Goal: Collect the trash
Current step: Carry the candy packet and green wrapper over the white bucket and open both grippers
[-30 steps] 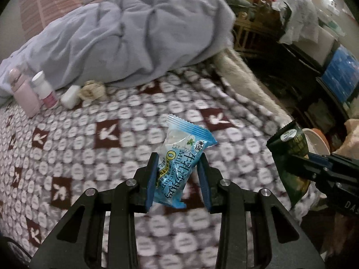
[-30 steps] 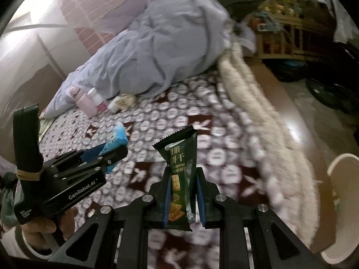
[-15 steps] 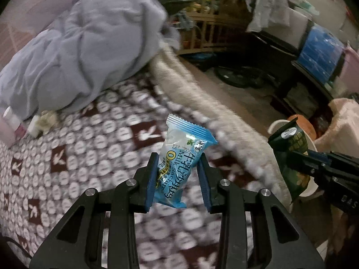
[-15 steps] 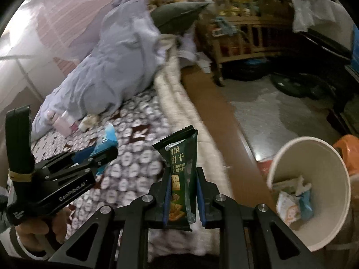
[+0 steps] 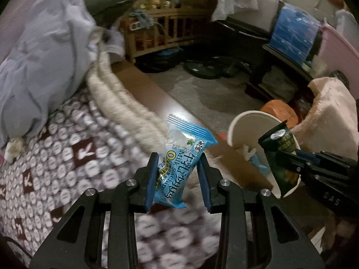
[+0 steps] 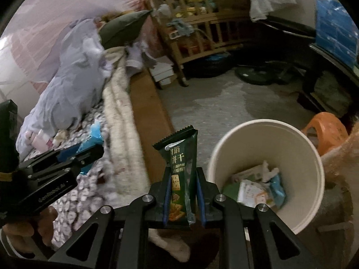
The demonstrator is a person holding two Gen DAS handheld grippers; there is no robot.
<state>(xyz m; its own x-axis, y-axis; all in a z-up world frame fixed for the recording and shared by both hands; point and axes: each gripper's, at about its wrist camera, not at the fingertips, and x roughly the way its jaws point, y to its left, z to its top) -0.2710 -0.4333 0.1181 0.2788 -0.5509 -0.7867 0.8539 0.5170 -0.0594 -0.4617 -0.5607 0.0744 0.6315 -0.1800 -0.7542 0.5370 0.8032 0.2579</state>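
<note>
Here, at the bottom centre of the left wrist view, the left gripper [image 5: 178,179] is pinching a blue sweet wrapper [image 5: 179,163] between its blue pads, the wrapper standing up out of the jaws. At the bottom centre of the right wrist view, the right gripper [image 6: 182,192] is squeezing a dark green biscuit wrapper [image 6: 179,168], its jaws almost pressed together on the thin packet.

Just beyond the right gripper, in the lower right of that view, a white bin [image 6: 314,157] is standing open on the floor [image 6: 224,103], with several wrappers lying in its bottom. The green wrapper is sitting just left of the bin's rim, not yet over the opening. In the left wrist view the same bin is showing at centre right, partly hidden by the right gripper, and the blue wrapper is well short of it, over the edge of the patterned bedspread [image 5: 67,157].

Farther back, a grey quilt [image 5: 44,56] is lying heaped at the upper left, and a wooden crib [image 6: 202,29] is standing at the top.

Judging from this, both wrappers are being carried to the bin. The next move calls for bringing each gripper over the opening and spreading its jaws so the wrapper drops inside, the right one first since it is nearer.
</note>
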